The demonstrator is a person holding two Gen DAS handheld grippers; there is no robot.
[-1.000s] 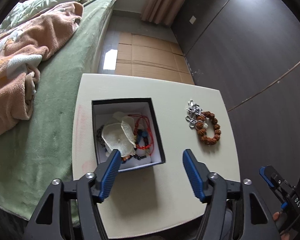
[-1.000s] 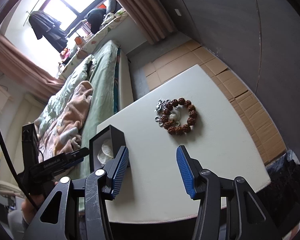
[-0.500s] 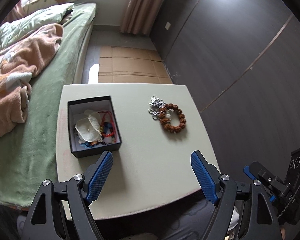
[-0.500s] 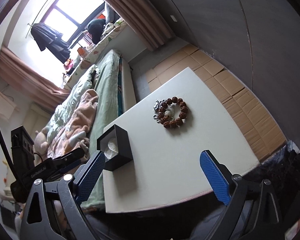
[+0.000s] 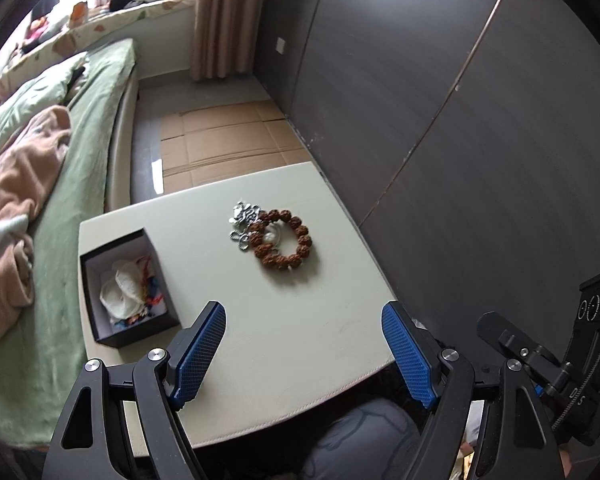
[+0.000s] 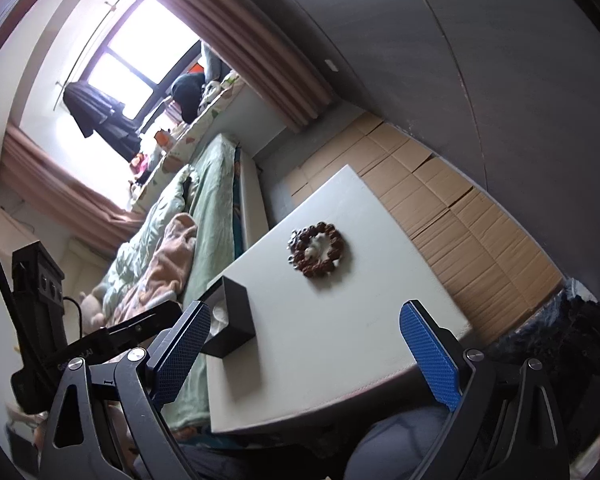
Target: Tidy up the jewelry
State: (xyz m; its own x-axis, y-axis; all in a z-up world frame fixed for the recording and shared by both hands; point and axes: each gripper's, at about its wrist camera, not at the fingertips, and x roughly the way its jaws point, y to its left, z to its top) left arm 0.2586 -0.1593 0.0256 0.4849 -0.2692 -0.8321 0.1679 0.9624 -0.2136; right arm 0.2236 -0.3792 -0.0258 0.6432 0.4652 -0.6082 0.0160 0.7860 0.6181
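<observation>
both grippers, left (image 5: 302, 354) and right (image 6: 312, 354), hang wide apart over the table's (image 5: 300, 340) near edge, nothing between the jaws. farther left sits the box (image 5: 100, 326) with jewelry; beyond, the bracelet (image 5: 286, 244) touches a silver chain (image 5: 242, 220).

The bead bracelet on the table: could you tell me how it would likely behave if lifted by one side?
The bead bracelet is a ring of separate knobbly beads, so it would probably sag rather than hold its shape. The rough beads should grip well. The silver chain touches it and may drag along.
</observation>
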